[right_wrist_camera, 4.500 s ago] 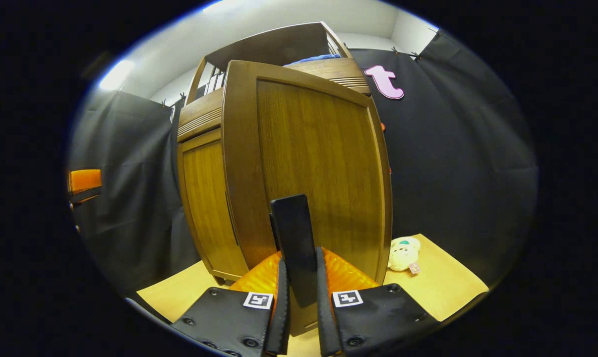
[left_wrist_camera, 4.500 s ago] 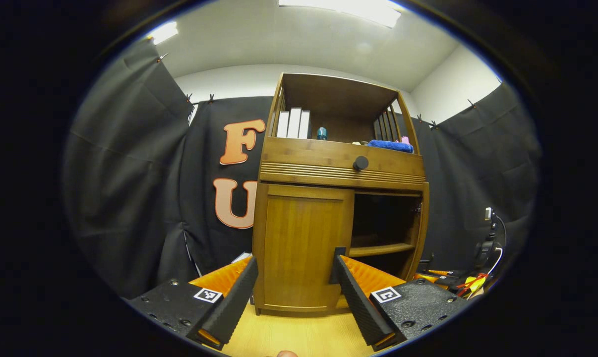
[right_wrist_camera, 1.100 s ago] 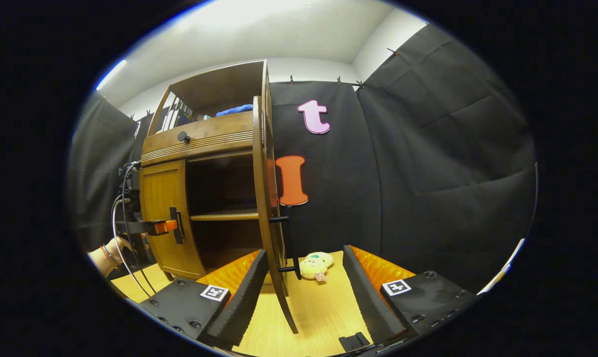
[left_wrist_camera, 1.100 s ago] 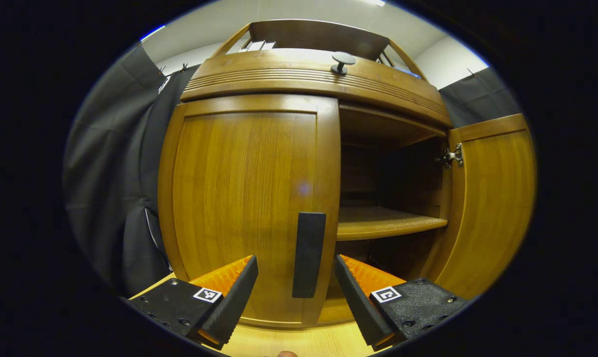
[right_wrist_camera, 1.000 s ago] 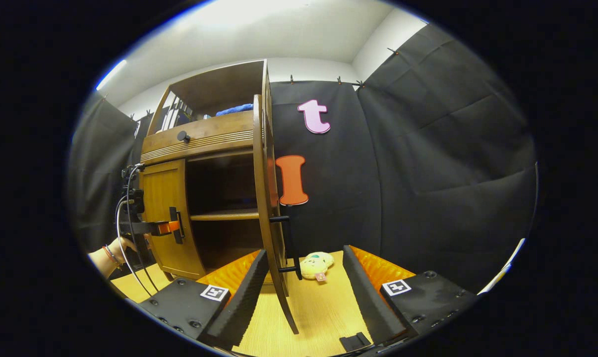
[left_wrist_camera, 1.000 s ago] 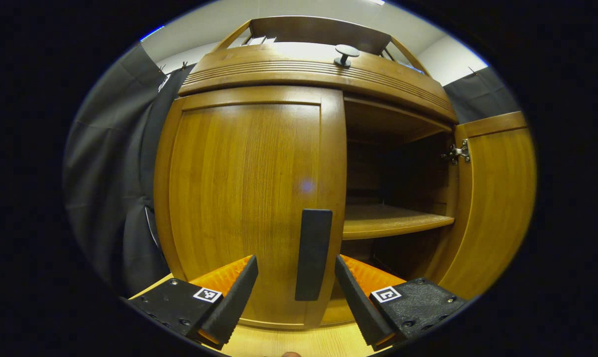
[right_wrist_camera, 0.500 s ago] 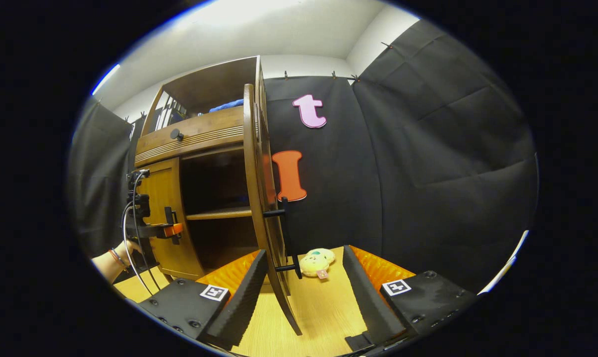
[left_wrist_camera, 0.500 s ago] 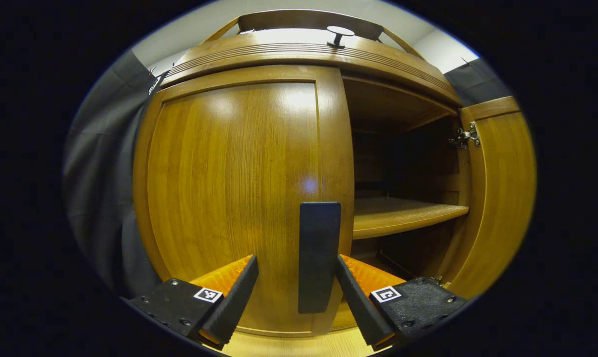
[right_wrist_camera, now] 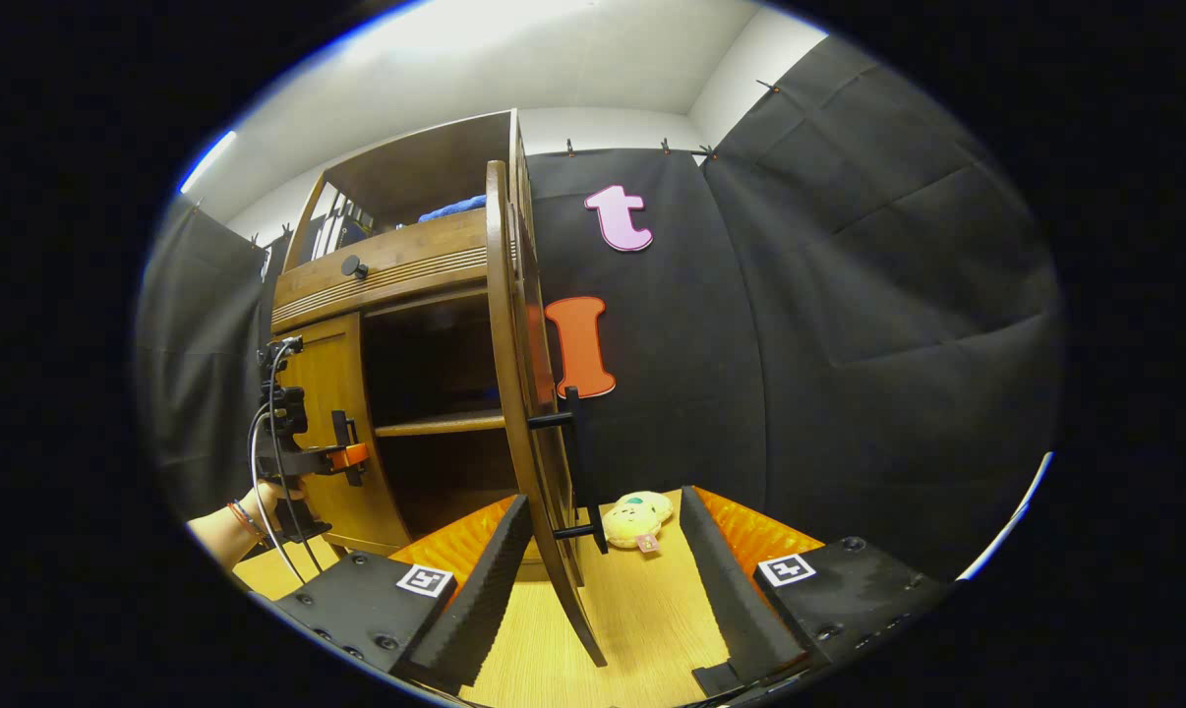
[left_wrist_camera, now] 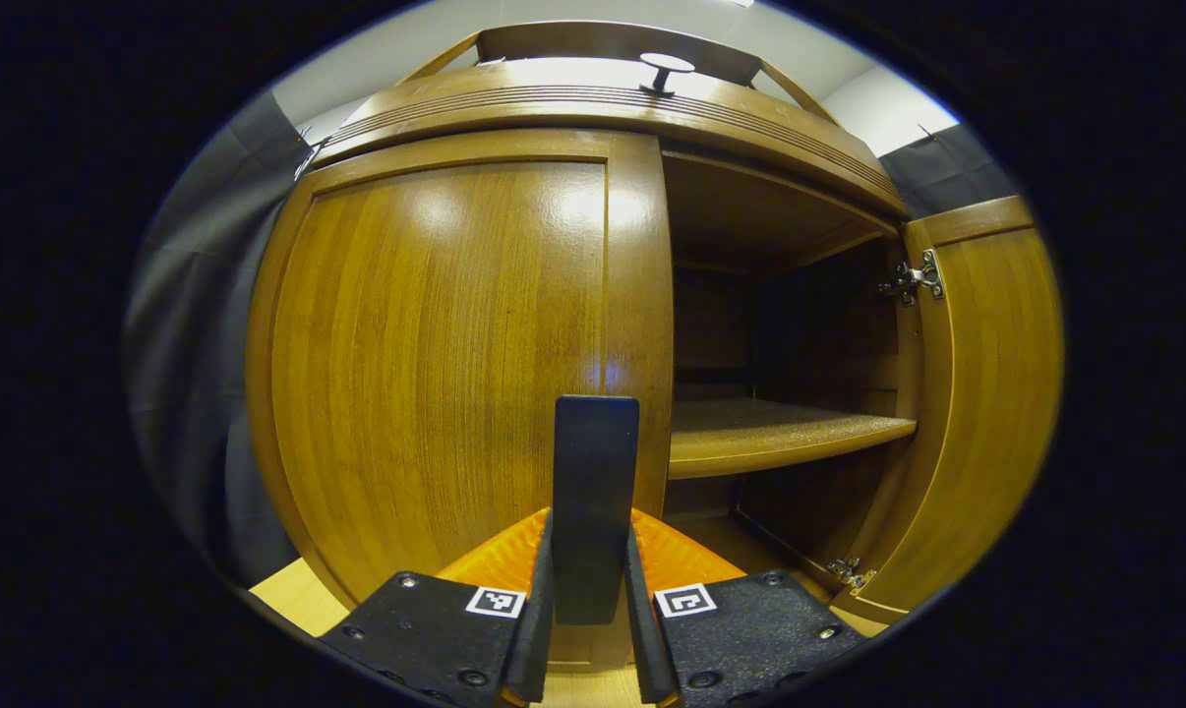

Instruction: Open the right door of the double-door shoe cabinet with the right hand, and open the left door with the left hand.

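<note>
- Wooden left door of the shoe cabinet is closed; the left gripper pinches its handle.
- Right door stands open; the right gripper is spread, near its edge.
- Advice: pull in an arc around the left-edge hinges, keeping the grip firm.

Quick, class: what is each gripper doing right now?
Left gripper: shut on the left door's handle.
Right gripper: open, holding nothing, beside the open right door.

Black cloth walls, white ceiling with a strip light, pale wooden table underneath.
</note>
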`<state>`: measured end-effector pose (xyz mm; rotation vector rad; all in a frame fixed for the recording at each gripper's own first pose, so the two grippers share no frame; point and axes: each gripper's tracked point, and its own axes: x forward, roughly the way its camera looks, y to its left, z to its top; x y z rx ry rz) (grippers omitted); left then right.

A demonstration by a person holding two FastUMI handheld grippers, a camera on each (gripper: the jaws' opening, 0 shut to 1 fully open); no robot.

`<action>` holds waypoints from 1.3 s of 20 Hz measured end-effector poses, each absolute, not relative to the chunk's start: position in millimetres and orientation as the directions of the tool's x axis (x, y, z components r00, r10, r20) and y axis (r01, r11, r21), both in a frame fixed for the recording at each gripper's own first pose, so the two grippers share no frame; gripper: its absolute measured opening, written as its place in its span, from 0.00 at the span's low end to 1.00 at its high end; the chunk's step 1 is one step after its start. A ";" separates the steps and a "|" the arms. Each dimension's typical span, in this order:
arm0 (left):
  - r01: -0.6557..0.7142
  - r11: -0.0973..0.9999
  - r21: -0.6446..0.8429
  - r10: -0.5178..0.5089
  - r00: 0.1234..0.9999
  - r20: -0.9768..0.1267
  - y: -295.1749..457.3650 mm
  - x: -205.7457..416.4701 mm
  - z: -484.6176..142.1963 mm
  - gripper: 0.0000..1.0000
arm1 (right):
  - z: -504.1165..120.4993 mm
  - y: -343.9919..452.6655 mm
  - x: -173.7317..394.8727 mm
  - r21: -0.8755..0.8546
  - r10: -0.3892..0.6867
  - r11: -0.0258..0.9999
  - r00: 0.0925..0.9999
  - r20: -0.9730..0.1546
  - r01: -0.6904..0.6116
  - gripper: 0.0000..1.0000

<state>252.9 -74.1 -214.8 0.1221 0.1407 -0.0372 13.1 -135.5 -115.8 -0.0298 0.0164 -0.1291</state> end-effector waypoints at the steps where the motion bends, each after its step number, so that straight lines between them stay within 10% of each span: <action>1: 0.057 0.991 0.117 -0.040 0.989 -0.141 -74.2 252.9 -214.5 0.34 | -115.8 -136.9 12.9 -0.036 -0.133 0.991 0.991 -0.013 0.133 0.97; 9: 0.076 0.992 0.097 -0.058 0.983 -0.171 -71.8 240.8 -213.1 0.17 | -117.6 -137.2 10.0 -0.043 -0.142 0.989 0.990 -0.019 0.141 0.97; 26: 0.145 0.988 0.043 -0.136 0.975 -0.174 -63.7 188.3 -201.1 0.16 | -105.3 -108.5 -5.6 -0.049 -0.120 0.992 0.993 0.004 0.120 1.00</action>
